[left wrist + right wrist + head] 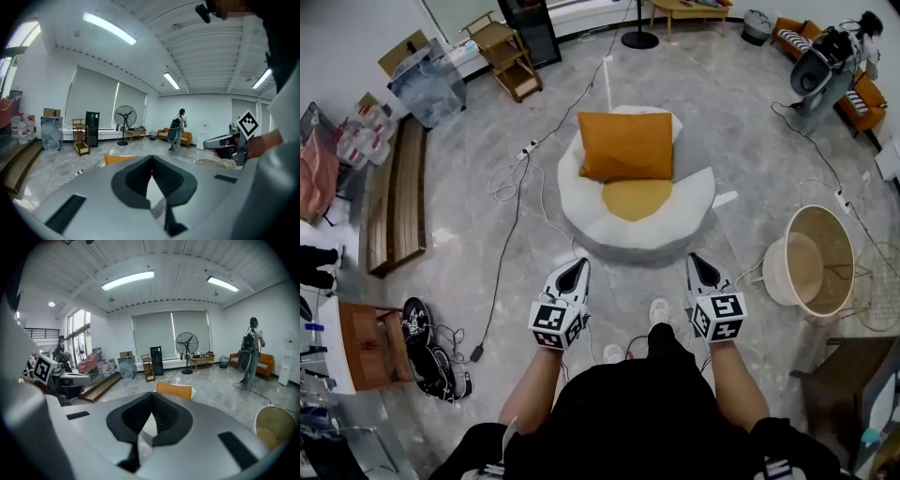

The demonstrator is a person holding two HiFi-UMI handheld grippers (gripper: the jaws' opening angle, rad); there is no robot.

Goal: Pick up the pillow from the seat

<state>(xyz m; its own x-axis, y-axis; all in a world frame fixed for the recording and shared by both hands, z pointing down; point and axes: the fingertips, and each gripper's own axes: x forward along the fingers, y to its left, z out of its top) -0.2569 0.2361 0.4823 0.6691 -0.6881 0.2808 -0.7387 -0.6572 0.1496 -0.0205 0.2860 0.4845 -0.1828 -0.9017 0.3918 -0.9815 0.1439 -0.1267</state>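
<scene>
An orange pillow (625, 144) leans upright on the back of a white egg-shaped floor seat (581, 211) with a yellow centre. Its top edge shows beyond the jaws as the pillow (121, 159) in the left gripper view and the pillow (174, 391) in the right gripper view. My left gripper (577, 268) and right gripper (697, 262) hover side by side just short of the seat's near rim. Both point toward the seat, shut, with nothing between the jaws.
A round wicker basket-table (812, 260) stands right of the seat. Cables (514, 202) trail over the floor at left, with a wooden bench (396, 202) and shoes (417, 319) beyond. A person (830, 66) stands at the far right. A standing fan (125, 116) is at the back.
</scene>
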